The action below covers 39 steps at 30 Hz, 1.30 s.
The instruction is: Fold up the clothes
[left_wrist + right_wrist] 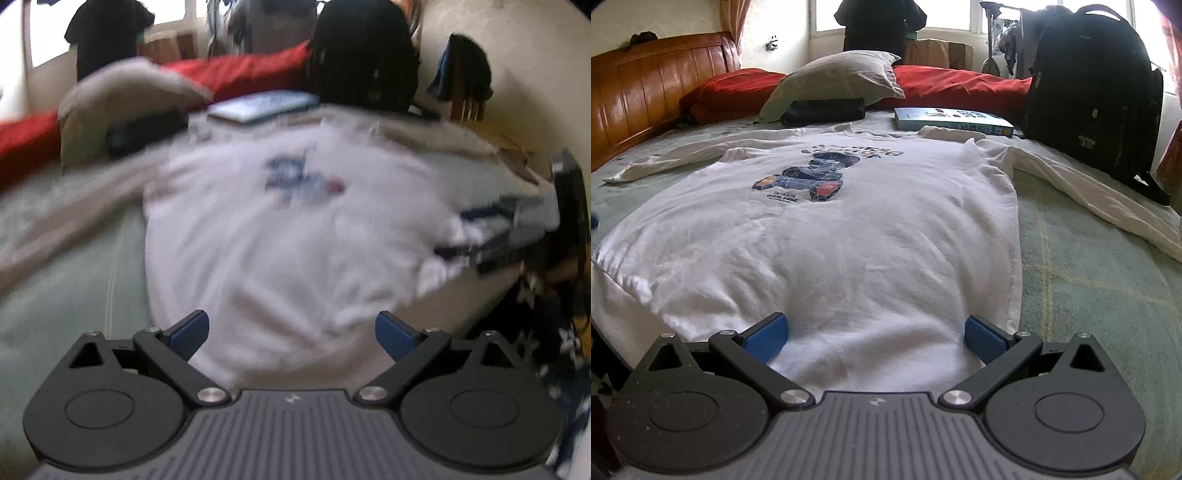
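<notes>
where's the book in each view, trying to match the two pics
Left wrist: book upper centre, blurred, beyond the white shirt.
Right wrist: book upper centre-right, by the shirt's collar.
Shared landmark: black backpack just right of it.

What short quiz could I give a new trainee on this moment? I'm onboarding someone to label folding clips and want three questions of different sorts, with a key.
1. True or false: the right gripper is clamped on the hem of the white long-sleeved shirt.
2. Multiple choice: what lies on the bed just beyond the shirt's collar? A) a book B) a plate C) a shoe
3. Fill in: the left gripper is ____, holding nothing.

Key
1. False; its jaws are spread over the hem.
2. A, the book, beside the black backpack.
3. Open.
</notes>
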### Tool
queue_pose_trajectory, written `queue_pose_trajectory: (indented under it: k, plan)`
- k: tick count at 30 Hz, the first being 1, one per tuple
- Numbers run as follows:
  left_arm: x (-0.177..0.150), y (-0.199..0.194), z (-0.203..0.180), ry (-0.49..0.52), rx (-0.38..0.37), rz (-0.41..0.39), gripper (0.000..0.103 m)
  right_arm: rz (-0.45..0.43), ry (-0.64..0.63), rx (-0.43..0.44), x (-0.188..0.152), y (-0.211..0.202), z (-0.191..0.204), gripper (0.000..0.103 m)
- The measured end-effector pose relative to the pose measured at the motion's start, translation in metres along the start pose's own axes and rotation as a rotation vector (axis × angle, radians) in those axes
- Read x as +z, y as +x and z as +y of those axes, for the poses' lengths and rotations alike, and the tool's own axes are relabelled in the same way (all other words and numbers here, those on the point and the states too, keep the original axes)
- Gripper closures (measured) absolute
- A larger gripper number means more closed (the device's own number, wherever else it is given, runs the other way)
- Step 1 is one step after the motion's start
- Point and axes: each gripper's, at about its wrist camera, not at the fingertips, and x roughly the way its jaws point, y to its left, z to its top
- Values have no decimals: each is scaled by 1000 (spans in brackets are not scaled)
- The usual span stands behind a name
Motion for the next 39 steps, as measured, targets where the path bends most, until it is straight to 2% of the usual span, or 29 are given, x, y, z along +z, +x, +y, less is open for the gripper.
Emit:
queue_pose_trajectory:
  k: [5,10,11,13,17,20,26,31,34,38,39]
  plan:
    - [27,36,-19,15,17,-21,6,2,23,-2,-1,-1,-1,0]
    - [15,77,-24,-49,39,66,6,-4,26,1,-4,-4,-2,0]
    - [7,80,-23,-69,47,72,5,-6,23,2,-5,-5,-2,0]
    - [-7,72,-21,-76,44,20,4,-9,12,6,-8,-8,-2,0]
    - [-15,59,-22,-61,43,23,3,-20,5,18,-13,-14,-4,0]
    - [0,60,-21,-66,42,44,3,-19,-2,17,-13,-15,-3,0]
    - [52,78,-28,-24,61,3,3,11,23,29,1,-18,-7,0]
    - [91,105,-45,0,47,-29,3,-24,3,44,20,-19,-17,0]
    - [95,130,-49,-46,56,20,3,-31,0,48,31,-11,-25,0]
    - [81,158,-52,-94,67,113,3,30,29,68,25,4,-36,0]
    - [74,159,-51,-109,66,99,2,27,29,84,20,4,-39,0]
